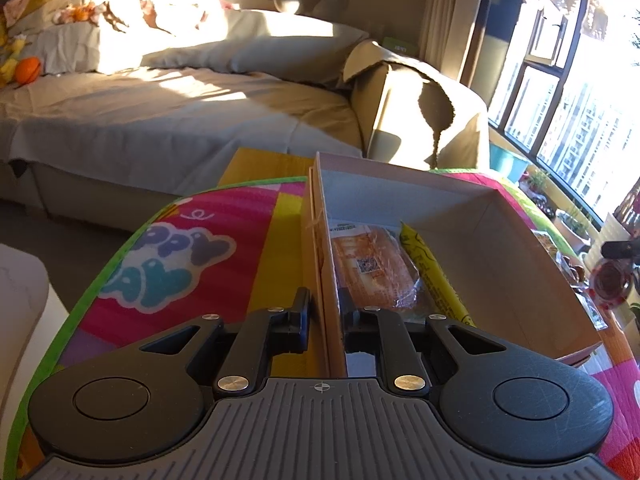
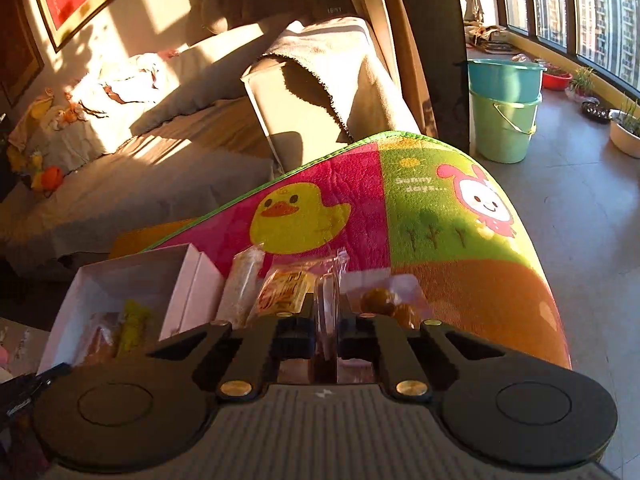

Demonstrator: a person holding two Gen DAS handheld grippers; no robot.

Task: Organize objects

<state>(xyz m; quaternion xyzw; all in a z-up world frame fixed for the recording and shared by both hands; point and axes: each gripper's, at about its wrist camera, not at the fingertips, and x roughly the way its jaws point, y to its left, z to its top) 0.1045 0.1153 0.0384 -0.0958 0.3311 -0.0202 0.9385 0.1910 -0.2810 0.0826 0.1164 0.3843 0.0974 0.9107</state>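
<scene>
Left tongs (image 1: pixel 326 312): closed on the near side wall of the cardboard box (image 1: pixel 480 240), one finger outside, one inside.
Right tongs (image 2: pixel 325 320): pinched on a clear-wrapped snack packet (image 2: pixel 326 300), held edge-on just right of the box.
Box contents: a wrapped bread pack (image 1: pixel 374 268) and a yellow stick pack (image 1: pixel 436 276), side by side against the gripped wall.
Loose snacks: an orange packet (image 2: pixel 282 290), a pale long packet (image 2: pixel 242 284) and round brown sweets (image 2: pixel 384 300), right of the box.
Bench (image 2: pixel 460 220): covered by a cartoon mat under the box.
</scene>
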